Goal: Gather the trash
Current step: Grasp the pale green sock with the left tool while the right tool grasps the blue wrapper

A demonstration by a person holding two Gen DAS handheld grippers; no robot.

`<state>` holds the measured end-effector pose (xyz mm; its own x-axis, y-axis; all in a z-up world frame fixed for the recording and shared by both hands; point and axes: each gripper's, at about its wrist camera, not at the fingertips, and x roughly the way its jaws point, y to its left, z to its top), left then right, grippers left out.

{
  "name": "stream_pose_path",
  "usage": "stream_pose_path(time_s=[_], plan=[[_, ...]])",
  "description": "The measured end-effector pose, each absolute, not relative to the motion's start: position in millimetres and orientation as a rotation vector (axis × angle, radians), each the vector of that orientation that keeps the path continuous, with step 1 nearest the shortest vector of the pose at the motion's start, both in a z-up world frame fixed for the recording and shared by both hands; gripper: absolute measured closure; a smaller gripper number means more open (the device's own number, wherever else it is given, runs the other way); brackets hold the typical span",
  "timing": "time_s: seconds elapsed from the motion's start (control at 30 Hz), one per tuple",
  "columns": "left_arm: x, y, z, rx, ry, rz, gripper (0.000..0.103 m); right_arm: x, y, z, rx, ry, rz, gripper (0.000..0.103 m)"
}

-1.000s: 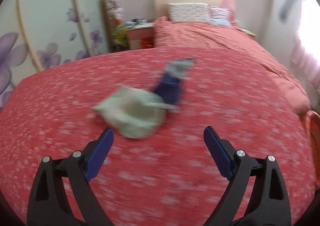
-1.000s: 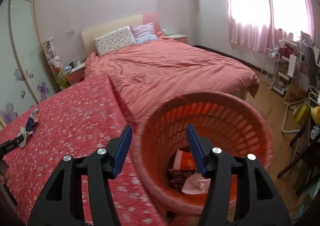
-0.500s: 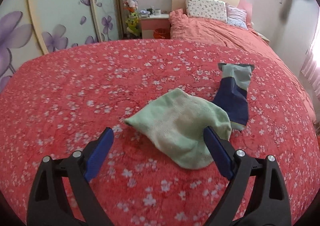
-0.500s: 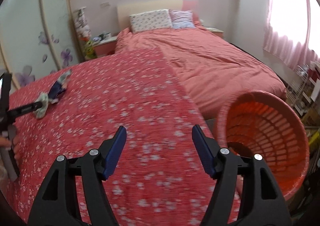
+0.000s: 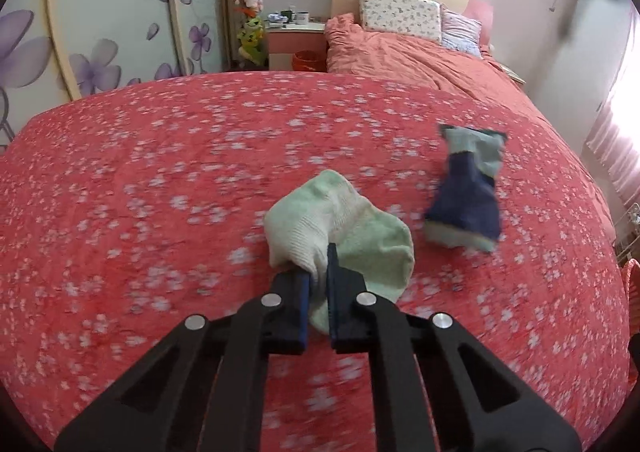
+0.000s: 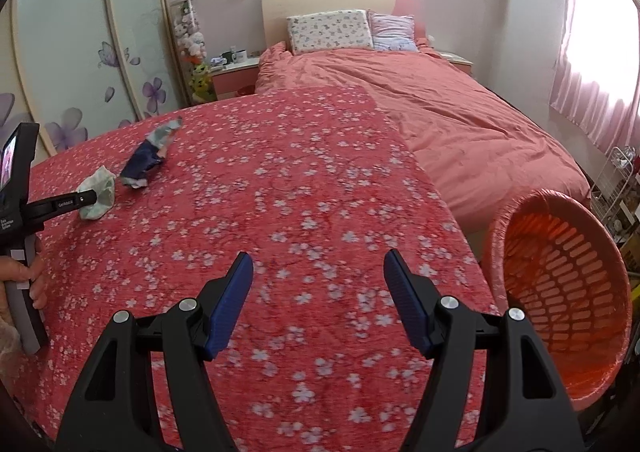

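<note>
A handheld left gripper point(image 5: 318, 284) pinches the near edge of a pale green sock point(image 5: 340, 228), its blue-padded jaws drawn nearly together on a fold of the fabric, on a red coverlet sprinkled with white blossoms point(image 5: 160, 172). The sock lies bunched on that coverlet directly ahead of the jaws. Just to its right, apart from it, rests a second sock in navy and light blue point(image 5: 466, 200), blurred in the left wrist view.

From the right wrist view, the right gripper point(image 6: 318, 292) hovers over the same flowered coverlet point(image 6: 300, 192) with its jaws standing well apart and nothing between them. At the far left edge a person's hand point(image 6: 18, 276) grips the handle of the left tool, whose tip meets the green sock point(image 6: 98, 194), with the navy sock point(image 6: 146, 160) just beyond. An orange slatted laundry basket point(image 6: 560, 292) stands to the right of the coverlet, off its edge, its mouth tipped toward the camera.

Farther back, a bed with a salmon-pink duvet point(image 6: 460, 120) carries two pillows point(image 6: 330, 30) against a pale headboard. A pink nightstand point(image 5: 296, 40) with mugs stands left of the bed, beside a column of stuffed toys point(image 5: 248, 0) and wardrobe doors printed with purple flowers point(image 5: 92, 32). Pink curtains point(image 6: 600, 52) glow at the right.
</note>
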<state>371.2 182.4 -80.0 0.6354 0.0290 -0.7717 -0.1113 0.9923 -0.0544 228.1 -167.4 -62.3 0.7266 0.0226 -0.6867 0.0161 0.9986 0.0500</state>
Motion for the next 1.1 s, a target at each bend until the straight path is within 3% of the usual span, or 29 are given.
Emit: stream_pose_path(time_s=[0.3, 0.83, 0.9, 1.0, 1.1], plan=[[342, 251, -81, -0.112, 0.888, 0.184, 0.094, 252, -122, -59, 0.092, 0.775, 0.099, 0.035], [334, 273, -83, -0.225, 0.876, 0.143, 0.089, 374, -13, -64, 0.22, 0.895, 0.079, 0.036], [334, 277, -84, -0.234, 0.875, 0.139, 0.089, 386, -13, -74, 0.233, 0.94, 0.052, 0.04], [332, 283, -85, -0.251, 0.872, 0.13, 0.089, 390, -16, -84, 0.223, 0.991, 0.047, 0.06], [327, 288, -85, -0.267, 0.869, 0.122, 0.089, 382, -23, -89, 0.202, 0.993, 0.034, 0.062]])
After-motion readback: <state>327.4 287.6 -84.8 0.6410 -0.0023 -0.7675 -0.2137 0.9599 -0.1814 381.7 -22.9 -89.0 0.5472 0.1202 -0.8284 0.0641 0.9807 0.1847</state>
